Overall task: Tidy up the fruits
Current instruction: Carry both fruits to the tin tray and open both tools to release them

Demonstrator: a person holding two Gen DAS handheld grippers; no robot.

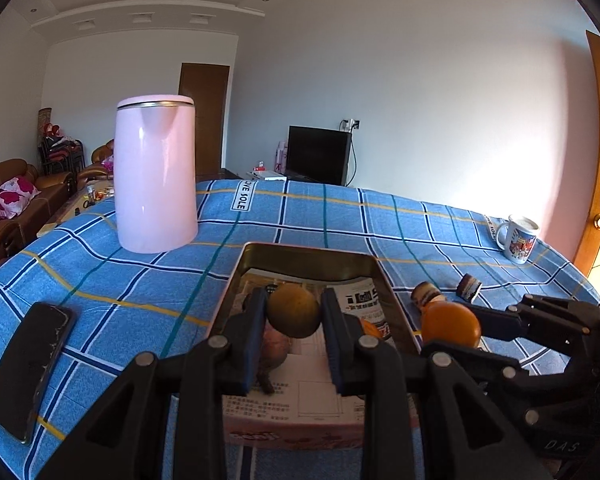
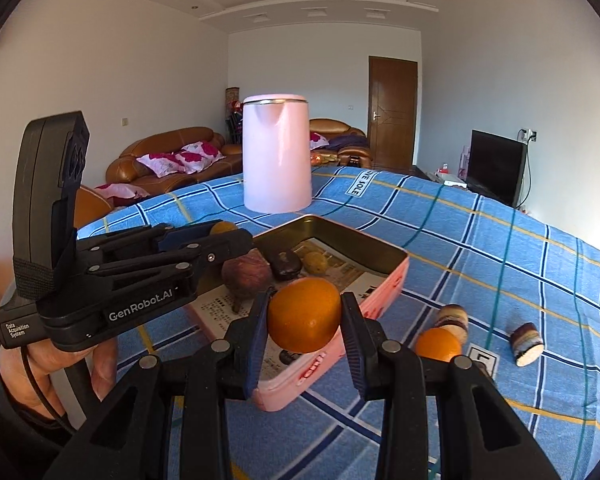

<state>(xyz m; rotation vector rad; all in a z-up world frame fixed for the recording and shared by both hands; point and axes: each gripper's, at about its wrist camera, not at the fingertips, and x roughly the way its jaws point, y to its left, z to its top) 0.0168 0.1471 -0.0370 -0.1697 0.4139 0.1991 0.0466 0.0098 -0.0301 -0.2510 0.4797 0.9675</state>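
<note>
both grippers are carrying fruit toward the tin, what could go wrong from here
1. Both grippers, left and right, converge on the same tin and sit close together; they might collide.
2. The orange is round and pinched only at its sides, so it could slip and roll on the cloth.
3. The tin already holds fruit; the brownish fruit dropped from height might bounce out.

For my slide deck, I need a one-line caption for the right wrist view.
Right gripper shut on an orange beside the pink paper-lined tin, left gripper over it with a yellowish fruit.
</note>
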